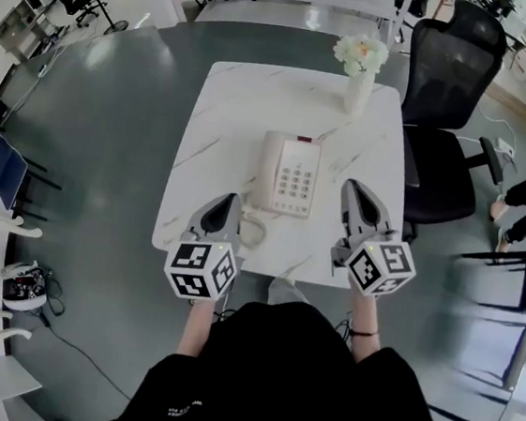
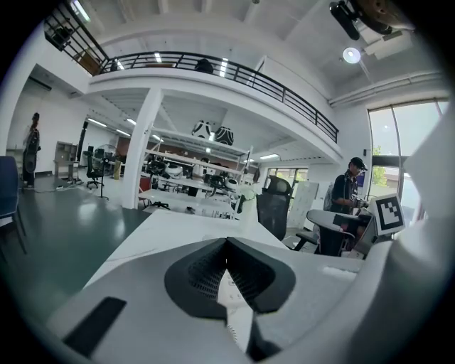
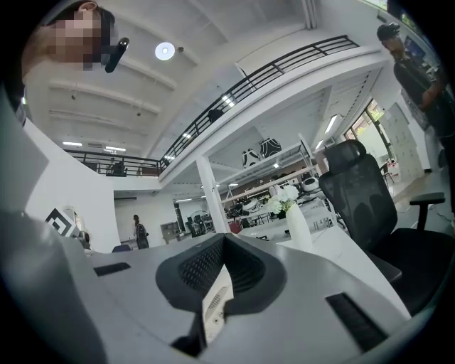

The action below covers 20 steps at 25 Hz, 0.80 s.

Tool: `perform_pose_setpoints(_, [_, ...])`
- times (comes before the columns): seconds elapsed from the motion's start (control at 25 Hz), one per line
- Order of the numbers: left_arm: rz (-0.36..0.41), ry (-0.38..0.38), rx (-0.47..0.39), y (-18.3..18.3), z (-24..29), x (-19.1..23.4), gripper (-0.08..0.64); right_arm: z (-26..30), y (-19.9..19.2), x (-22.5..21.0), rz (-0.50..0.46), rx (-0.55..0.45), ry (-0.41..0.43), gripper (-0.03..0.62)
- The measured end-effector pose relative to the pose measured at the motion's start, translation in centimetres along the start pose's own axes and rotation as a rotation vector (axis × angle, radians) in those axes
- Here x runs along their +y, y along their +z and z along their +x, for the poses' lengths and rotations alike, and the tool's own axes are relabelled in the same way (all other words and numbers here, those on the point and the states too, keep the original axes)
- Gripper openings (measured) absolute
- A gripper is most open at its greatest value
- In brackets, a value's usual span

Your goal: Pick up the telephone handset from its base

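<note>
- The telephone handset [image 1: 268, 170] is shown resting on the left side of its cream base [image 1: 297, 180], mid-tabletop [image 1: 227, 116], ahead of and between the two grippers.
- The left gripper [image 1: 230, 201] is held with jaws pressed together on nothing. The right gripper [image 1: 356, 189] is likewise seen with jaws closed tip to tip.
- Black-and-white square patterns are carried on the grippers' cubes [image 1: 201, 271].
- Keypad figures are too small to be read.
- Print on the person's black top is partly cut off and cannot be made out.
- In both gripper views, most of the telephone is hidden behind the jaws.
</note>
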<state>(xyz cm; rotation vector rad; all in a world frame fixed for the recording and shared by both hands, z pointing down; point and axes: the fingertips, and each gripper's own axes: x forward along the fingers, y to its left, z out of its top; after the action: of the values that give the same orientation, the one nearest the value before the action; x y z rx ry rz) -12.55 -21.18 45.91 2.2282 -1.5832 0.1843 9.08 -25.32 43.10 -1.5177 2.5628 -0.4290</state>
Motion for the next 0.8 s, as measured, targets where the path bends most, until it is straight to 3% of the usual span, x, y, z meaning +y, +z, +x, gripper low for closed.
perform_pose_setpoints(0.16, [-0.013, -0.021, 0.065, -1.4, 2.8, -0.5, 0.000, 1.7, -0.7, -1.5, 0.006, 0.031, 0.009, -0.008])
perform_pose_setpoints(0.48, [-0.066, 0.022, 0.137, -3.3, 7.2, 0.2, 0.000, 4.5, -2.5, -4.1, 0.012, 0.092, 0.025, -0.008])
perform_pose_setpoints(0.8, [-0.043, 0.064, 0.212, -3.9, 10.7, 1.0, 0.005, 6.5, -4.5, -4.7, 0.031, 0.158, 0.050, -0.008])
